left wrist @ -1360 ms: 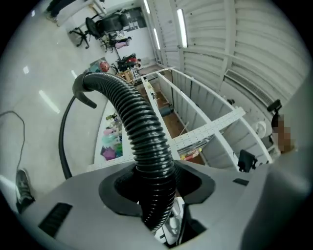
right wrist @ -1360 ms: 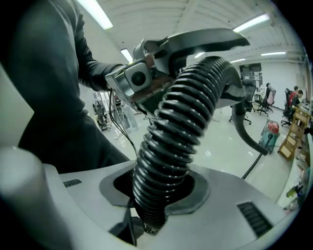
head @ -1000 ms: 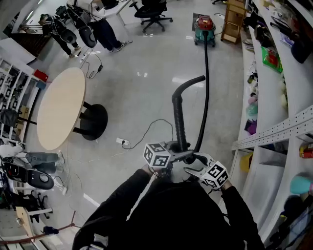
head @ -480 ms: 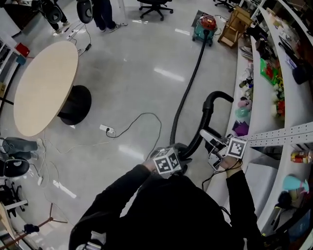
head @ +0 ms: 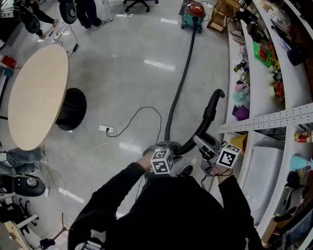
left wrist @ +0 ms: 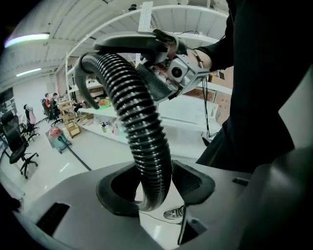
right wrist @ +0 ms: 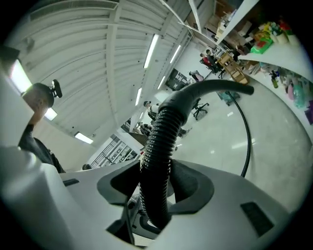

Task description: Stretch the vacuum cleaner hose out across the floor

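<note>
Both grippers were on the hose (head: 180, 80). The left gripper (left wrist: 152, 190) pinched the ribbed section low by the person's waist. The right gripper (right wrist: 155, 195), whose jaws had just been closing, clamped the ribs just below the curved end pipe (head: 213, 102). The rest ran nearly straight over the floor (head: 132, 63) to the vacuum cleaner (head: 194, 10), well away. The two grips presumably let slack be drawn out without the free end whipping.
</note>
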Motion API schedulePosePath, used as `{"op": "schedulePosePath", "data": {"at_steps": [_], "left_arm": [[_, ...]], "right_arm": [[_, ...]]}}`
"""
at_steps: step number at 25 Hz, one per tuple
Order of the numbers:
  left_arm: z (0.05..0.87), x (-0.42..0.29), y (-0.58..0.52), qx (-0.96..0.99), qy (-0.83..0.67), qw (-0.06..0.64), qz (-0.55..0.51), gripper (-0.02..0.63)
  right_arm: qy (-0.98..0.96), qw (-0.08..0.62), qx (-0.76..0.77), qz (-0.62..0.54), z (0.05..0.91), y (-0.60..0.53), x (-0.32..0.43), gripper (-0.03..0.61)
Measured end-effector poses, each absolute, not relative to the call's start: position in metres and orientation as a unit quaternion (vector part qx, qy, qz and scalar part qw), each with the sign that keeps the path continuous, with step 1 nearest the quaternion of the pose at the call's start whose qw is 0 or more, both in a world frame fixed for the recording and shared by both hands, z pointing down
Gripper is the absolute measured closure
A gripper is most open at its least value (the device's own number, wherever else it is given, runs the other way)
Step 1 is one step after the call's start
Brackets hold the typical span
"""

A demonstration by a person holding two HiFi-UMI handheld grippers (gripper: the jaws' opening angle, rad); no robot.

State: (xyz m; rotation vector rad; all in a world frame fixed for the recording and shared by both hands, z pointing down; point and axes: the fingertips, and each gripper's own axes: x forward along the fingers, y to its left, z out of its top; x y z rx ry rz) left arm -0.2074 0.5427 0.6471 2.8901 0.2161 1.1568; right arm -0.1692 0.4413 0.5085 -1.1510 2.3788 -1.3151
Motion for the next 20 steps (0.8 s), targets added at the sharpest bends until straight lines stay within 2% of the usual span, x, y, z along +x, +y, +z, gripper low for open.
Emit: {"op": "schedulePosePath", "data": {"at_steps": [2, 3, 5, 7, 8, 10, 12, 15, 20], "left_arm": [[0.647, -0.216, 0.540, 0.925, 0.063, 0.049, 0.372, 0.390], [0.642, -0.221, 0.538, 0.926, 0.060, 0.092, 0.361, 0.371], [0.618, -0.229, 0.531, 0.927, 0.049, 0.218, 0.303, 0.356], [0.570, -0.232, 0.511, 0.919, 0.023, 0.346, 0.190, 0.356], [0.540, -0.232, 0.497, 0.913, 0.004, 0.388, 0.127, 0.356], [0.486, -0.224, 0.472, 0.905, -0.030, 0.424, 0.033, 0.355], [0.453, -0.208, 0.459, 0.897, -0.054, 0.438, -0.007, 0.316], [0.441, -0.178, 0.473, 0.874, -0.066, 0.481, -0.004, 0.236], [0.457, -0.136, 0.546, 0.839, -0.065, 0.539, 0.024, 0.236]], "right_arm": [[0.815, 0.085, -0.399, -0.410, 0.507, 0.455, -0.170, 0.396], [0.824, 0.072, -0.406, -0.389, 0.507, 0.463, -0.169, 0.396], [0.842, 0.033, -0.410, -0.348, 0.507, 0.482, -0.167, 0.396], [0.857, 0.008, -0.401, -0.324, 0.507, 0.504, -0.165, 0.400], [0.862, 0.001, -0.395, -0.318, 0.508, 0.515, -0.164, 0.402], [0.872, -0.016, -0.384, -0.303, 0.515, 0.539, -0.162, 0.403], [0.885, -0.047, -0.370, -0.280, 0.527, 0.564, -0.162, 0.405], [0.896, -0.063, -0.353, -0.264, 0.538, 0.602, -0.161, 0.407], [0.912, -0.087, -0.325, -0.235, 0.548, 0.672, -0.154, 0.410]]}}
